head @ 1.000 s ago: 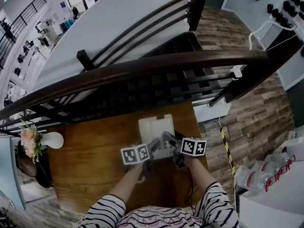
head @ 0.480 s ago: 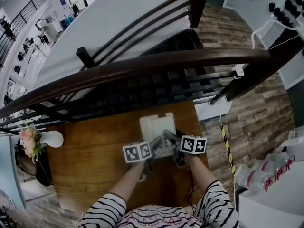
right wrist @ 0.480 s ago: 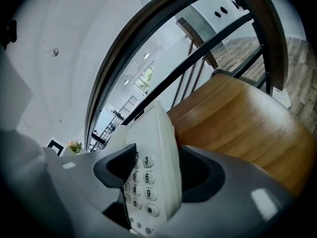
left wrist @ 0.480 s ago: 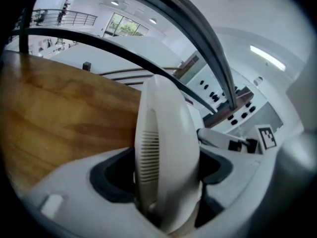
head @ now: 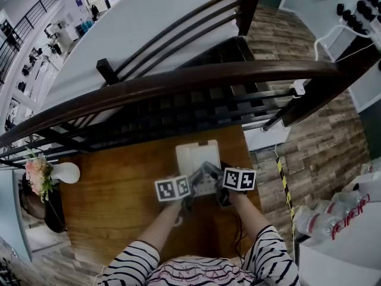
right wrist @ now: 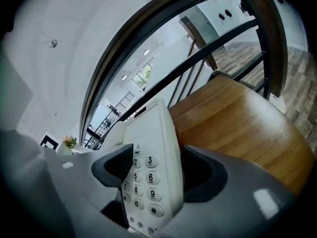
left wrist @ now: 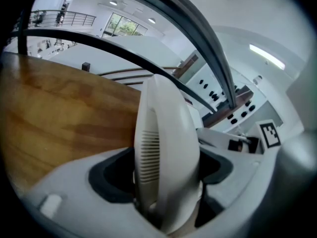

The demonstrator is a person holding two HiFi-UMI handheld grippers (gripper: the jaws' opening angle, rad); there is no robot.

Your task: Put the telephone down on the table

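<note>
While the white telephone (head: pixel 195 155) seems to rest on the bench (head: pixel 119 207) near its far right corner, the left hand-held gripper (head: pixel 193 183) clamps it. The right hand-held gripper (head: pixel 216 177) has just been opening, its jaws loose around the telephone. Only the left's release remains.

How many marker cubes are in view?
2. One black-and-white marker cube sits left of the near end of the white plastic telephone, the other right of it. None seems hidden.
</note>
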